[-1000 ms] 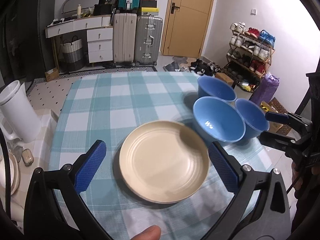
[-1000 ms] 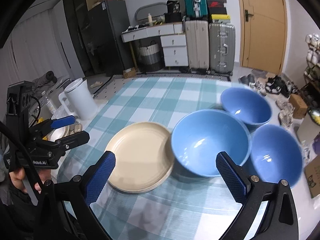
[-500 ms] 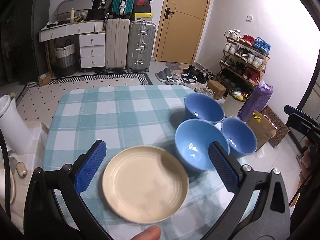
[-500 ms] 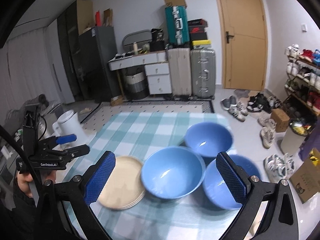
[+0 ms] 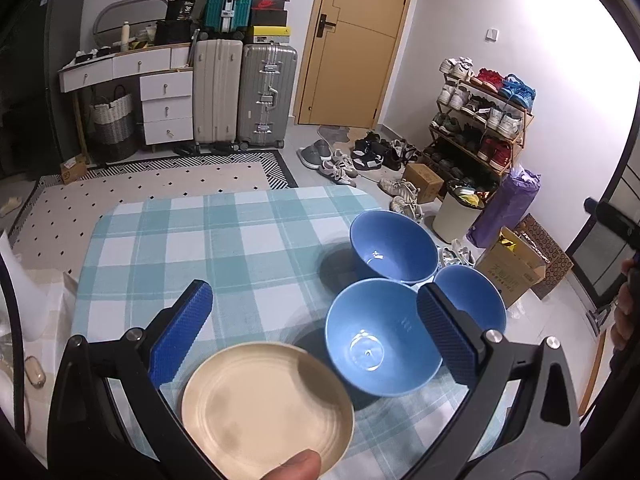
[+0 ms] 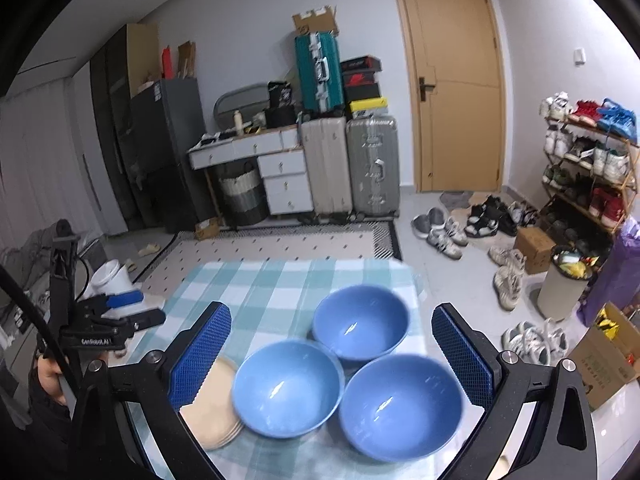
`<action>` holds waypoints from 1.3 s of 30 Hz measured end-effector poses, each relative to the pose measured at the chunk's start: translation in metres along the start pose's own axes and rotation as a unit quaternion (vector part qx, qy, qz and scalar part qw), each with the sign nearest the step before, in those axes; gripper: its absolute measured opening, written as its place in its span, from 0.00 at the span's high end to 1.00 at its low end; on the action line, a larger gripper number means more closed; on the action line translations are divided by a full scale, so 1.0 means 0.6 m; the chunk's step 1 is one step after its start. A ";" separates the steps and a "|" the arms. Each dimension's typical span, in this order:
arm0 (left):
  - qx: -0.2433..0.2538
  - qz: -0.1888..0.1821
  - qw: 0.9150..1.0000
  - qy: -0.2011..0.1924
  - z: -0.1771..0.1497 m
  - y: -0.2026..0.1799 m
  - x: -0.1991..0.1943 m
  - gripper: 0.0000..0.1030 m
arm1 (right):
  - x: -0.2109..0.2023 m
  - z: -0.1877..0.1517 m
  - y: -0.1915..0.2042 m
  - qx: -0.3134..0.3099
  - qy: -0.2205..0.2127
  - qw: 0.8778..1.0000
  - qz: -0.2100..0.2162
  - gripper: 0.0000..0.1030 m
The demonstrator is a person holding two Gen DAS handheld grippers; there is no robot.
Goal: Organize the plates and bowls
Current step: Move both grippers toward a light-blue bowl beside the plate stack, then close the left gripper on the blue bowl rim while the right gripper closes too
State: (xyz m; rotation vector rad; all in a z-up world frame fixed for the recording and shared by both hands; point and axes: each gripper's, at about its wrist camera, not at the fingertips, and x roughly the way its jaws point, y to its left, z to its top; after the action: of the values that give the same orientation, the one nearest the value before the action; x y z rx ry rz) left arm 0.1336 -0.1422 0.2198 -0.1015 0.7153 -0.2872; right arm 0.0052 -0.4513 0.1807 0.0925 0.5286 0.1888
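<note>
Three blue bowls stand grouped on the checked tablecloth (image 5: pixel 224 240): a near one (image 5: pixel 380 348), a far one (image 5: pixel 394 252) and a right one (image 5: pixel 476 300). A stack of cream plates (image 5: pixel 266 408) lies left of them. My left gripper (image 5: pixel 316 336) is open and empty, held above the plates and the near bowl. My right gripper (image 6: pixel 332 356) is open and empty, above the bowls (image 6: pixel 288 388) (image 6: pixel 360 322) (image 6: pixel 402 406). The plates (image 6: pixel 212 416) show at its left finger. The left gripper (image 6: pixel 120 316) also shows at the left of the right wrist view.
A white kettle (image 6: pixel 110 276) stands left of the table. Beyond the table are suitcases (image 5: pixel 266 96), a white drawer desk (image 5: pixel 160 96), a door (image 5: pixel 352 40), a shoe rack (image 5: pixel 480 112), loose shoes, a bin (image 5: pixel 456 212) and cardboard boxes (image 5: pixel 516 268) on the floor.
Both grippers have pulled back and up from the table, so the bowls and plates look smaller and lower in both views. Both stay open. The dishes have not moved.
</note>
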 end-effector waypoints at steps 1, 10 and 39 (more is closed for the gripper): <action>0.001 0.002 1.000 0.001 0.006 -0.003 0.007 0.01 | 0.000 0.008 -0.011 0.005 -0.001 1.000 0.002 0.01; 0.011 -0.004 1.000 0.015 0.060 -0.031 0.094 0.01 | 0.035 0.041 -0.103 0.042 0.010 0.999 -0.015 0.01; 0.024 -0.001 0.993 0.118 0.066 -0.069 0.450 0.01 | 0.355 -0.070 -0.213 0.091 0.161 0.983 -0.009 0.01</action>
State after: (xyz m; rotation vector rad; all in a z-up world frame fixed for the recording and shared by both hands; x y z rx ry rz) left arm 0.3443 -0.2615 0.0869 -0.0216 0.9419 -0.3213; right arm 0.1840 -0.5315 0.0222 0.2378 0.8681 0.1375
